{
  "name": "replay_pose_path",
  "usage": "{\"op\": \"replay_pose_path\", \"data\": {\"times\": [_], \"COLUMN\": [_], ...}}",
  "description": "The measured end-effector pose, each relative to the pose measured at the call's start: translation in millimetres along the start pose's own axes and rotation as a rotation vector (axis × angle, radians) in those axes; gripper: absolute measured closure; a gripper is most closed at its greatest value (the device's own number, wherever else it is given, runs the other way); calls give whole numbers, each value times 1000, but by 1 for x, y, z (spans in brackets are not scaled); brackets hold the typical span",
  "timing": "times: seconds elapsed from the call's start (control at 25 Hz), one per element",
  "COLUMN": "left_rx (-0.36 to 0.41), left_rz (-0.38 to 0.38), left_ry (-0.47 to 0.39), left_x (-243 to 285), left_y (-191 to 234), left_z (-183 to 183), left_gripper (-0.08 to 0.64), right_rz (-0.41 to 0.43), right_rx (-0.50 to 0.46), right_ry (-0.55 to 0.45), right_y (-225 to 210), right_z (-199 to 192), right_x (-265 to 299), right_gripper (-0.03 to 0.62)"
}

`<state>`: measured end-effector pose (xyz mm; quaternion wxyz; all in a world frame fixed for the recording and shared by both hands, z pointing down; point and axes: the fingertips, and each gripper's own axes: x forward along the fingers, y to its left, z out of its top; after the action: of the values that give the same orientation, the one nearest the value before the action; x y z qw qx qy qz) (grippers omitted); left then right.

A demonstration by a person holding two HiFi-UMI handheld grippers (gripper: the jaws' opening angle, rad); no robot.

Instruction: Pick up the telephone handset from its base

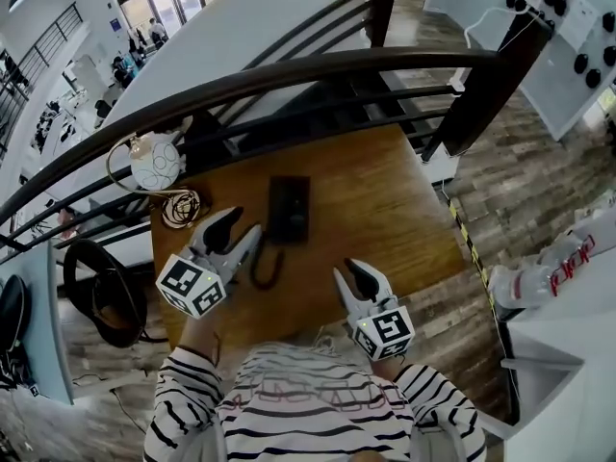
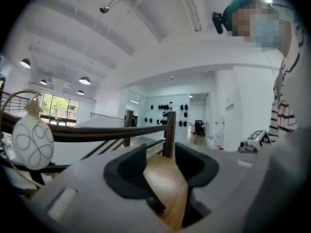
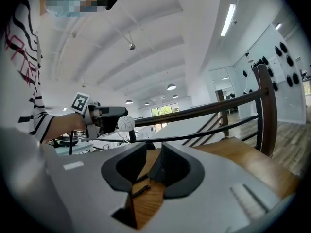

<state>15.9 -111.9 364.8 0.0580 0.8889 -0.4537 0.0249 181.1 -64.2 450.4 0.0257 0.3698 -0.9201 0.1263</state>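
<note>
A black telephone (image 1: 289, 208) lies on the wooden table (image 1: 385, 210), its handset resting on the base. Its dark cord (image 1: 265, 263) loops toward me. My left gripper (image 1: 243, 226) hovers just left of the phone and above the cord, jaws open and empty. My right gripper (image 1: 351, 275) is nearer me, right of the cord, also open with nothing in it. In the right gripper view the phone (image 3: 154, 165) and cord (image 3: 138, 191) show in the gap of the gripper (image 3: 154, 161). In the left gripper view the gripper (image 2: 160, 166) frames bare table.
A dark curved railing (image 1: 289, 75) runs behind the table. A white ball ornament (image 1: 157, 162) with a wire hoop and a coiled mat (image 1: 180, 208) sit at the table's far left. A black stool (image 1: 101, 292) stands left, plastic bottles (image 1: 539, 272) right.
</note>
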Motion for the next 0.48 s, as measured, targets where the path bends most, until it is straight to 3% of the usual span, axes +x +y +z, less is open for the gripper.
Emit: {"op": "replay_pose_path", "data": {"times": [0.28,0.48], "left_rx": [57,-23], "left_rz": [-67,-75], "left_ry": [19,97], "left_x": [31,68], "left_y": [52,89], "left_z": [19,-29], "left_gripper": [377,376], "right_rz": [5,12], "right_rx": [2,-1], "right_ry": [18,48], "right_y": [8,5], "right_z": [1,-8], "right_x": [42,65], "right_gripper": [499,499]}}
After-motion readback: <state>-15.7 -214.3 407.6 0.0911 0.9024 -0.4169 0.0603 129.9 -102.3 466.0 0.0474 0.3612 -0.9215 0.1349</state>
